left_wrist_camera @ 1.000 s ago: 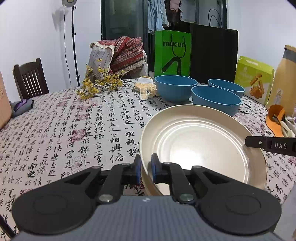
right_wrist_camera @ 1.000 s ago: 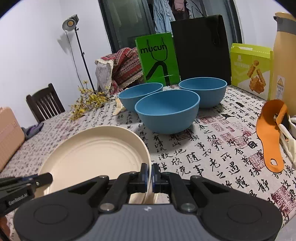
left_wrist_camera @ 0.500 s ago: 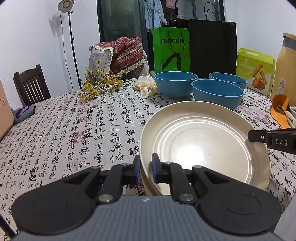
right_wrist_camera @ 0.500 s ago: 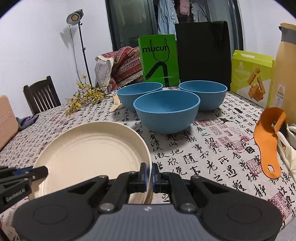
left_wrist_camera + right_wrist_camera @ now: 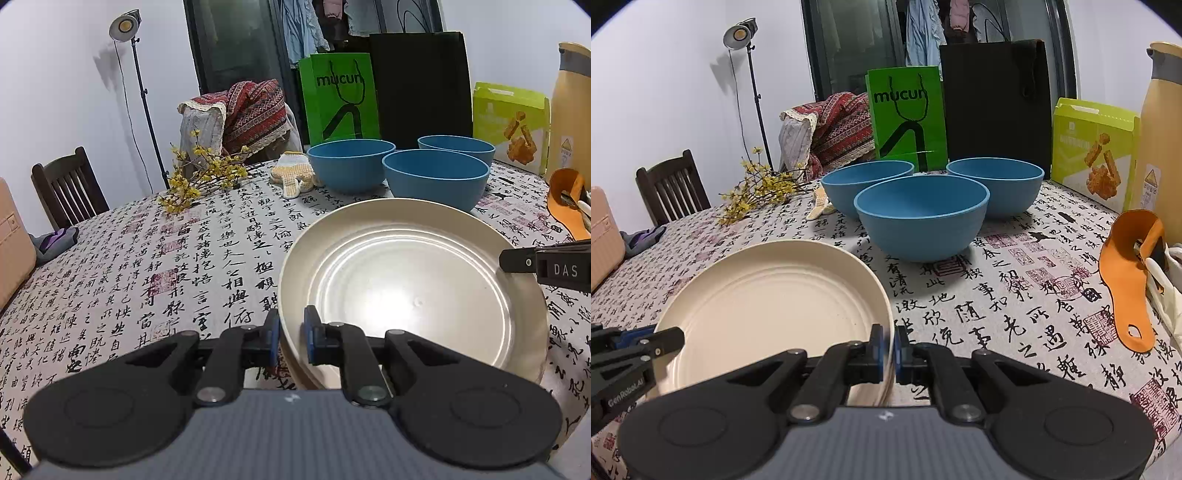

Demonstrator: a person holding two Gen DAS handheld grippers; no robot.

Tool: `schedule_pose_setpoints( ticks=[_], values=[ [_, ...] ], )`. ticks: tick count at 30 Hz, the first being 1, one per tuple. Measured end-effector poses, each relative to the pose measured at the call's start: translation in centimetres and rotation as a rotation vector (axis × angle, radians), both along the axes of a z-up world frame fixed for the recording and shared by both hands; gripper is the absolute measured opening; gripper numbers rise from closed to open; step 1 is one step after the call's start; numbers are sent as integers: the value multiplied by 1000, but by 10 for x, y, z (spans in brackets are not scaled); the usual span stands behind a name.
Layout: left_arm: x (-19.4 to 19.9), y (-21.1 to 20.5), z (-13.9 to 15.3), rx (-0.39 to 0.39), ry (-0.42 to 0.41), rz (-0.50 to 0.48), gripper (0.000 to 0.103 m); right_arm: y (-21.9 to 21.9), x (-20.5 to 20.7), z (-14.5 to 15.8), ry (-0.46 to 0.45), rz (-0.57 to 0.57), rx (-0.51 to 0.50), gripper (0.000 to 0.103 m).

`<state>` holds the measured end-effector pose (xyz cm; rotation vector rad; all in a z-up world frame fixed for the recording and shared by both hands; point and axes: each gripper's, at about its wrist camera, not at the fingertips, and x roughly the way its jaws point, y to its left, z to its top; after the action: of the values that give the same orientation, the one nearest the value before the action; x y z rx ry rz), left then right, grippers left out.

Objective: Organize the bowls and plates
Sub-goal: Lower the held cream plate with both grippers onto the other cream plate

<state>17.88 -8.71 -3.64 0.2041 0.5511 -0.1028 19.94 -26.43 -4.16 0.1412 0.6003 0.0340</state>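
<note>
We grip one cream plate from both sides.
Left gripper (image 5: 291,338) and right gripper (image 5: 889,349) pinch the cream plate (image 5: 413,295) by opposite rims; three blue bowls (image 5: 921,216) sit empty.

Both views are bright and sharp, evenly lit indoors. A lit studio lamp (image 5: 125,26) stands far left, its shadow falling on the white wall. Glare pools on the cream plate (image 5: 413,295) in the left view. Fisheye bending curves the edges, and the corners go dark.
</note>
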Motion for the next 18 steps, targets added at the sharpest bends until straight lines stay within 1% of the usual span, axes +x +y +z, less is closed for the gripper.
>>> schedule_pose_setpoints(
  ticks=[18],
  values=[
    [2,8,1,-16,5,6,13,-4,-1,3,-16,13,31,6]
  ],
)
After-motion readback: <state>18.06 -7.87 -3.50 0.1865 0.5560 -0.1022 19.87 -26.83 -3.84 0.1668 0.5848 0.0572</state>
